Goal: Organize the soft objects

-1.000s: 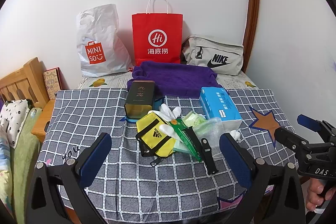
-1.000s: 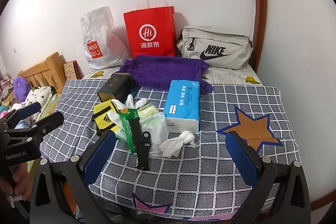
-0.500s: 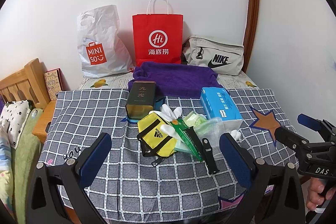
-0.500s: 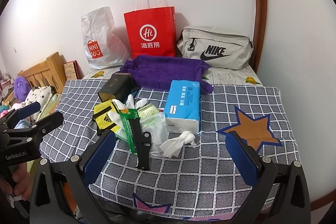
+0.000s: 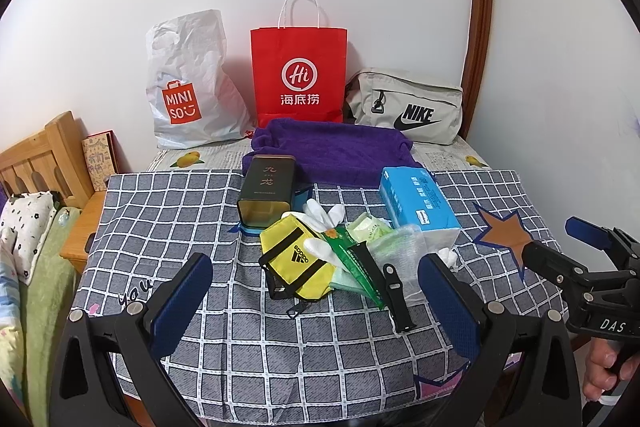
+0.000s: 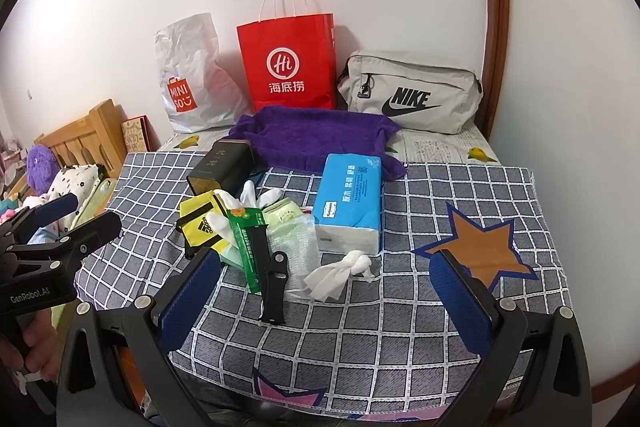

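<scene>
Grippers: you are holding left gripper [image 5: 316,291] and right gripper [image 6: 326,297] with jaws apart, gripping nothing | yellow Adidas pouch [image 5: 296,261], blue tissue pack [image 6: 348,203] lying on tabletop [image 6: 440,307]

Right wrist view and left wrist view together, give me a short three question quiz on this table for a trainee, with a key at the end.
1. True or false: the blue tissue pack lies on the checked cloth, to the right of the yellow pouch.
2. Which stands between the white plastic bag and the grey Nike bag? A: a green box. B: the red paper bag. C: a lamp.
3. Fill in: the left gripper and the right gripper are both ____, holding nothing.

Key: 1 true. 2 B. 3 open.
</scene>
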Motion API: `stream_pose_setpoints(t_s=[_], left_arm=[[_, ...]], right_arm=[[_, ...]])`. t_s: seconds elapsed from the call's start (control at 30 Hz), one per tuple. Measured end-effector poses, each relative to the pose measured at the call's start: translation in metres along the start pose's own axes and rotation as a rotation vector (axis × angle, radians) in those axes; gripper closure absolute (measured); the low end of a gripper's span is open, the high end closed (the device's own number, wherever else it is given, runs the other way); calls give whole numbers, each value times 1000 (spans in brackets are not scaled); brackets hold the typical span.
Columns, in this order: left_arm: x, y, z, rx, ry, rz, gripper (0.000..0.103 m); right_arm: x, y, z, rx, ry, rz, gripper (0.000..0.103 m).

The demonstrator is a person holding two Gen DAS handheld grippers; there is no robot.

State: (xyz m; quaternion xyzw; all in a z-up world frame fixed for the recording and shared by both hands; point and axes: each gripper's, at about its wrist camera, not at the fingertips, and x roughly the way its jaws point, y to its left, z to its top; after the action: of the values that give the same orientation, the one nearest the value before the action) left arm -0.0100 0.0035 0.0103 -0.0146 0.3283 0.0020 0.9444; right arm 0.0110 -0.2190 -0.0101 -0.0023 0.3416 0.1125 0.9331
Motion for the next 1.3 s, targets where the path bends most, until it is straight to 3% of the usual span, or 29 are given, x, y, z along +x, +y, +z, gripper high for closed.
stream_pose_setpoints(t_s=[0.37,0.73,0.93,1.07,1.3], left_arm=[[14,6,-4,-18,23,14,0],[56,38,-23,-75,105,61,0],[82,39,-32,-65,152,65,0],[97,39,-36,-59,184,62,0],[121,44,-40,-68,235,68,0]], right_arm=[[9,-6,-1,-3,8,1,0],[69,-17,-28,-8,124,19,1],[107,-18,-47,-50,179,40,7],[128,-28,-47,-16,207,29,14],[150,-51,-31,83,199,18,14]])
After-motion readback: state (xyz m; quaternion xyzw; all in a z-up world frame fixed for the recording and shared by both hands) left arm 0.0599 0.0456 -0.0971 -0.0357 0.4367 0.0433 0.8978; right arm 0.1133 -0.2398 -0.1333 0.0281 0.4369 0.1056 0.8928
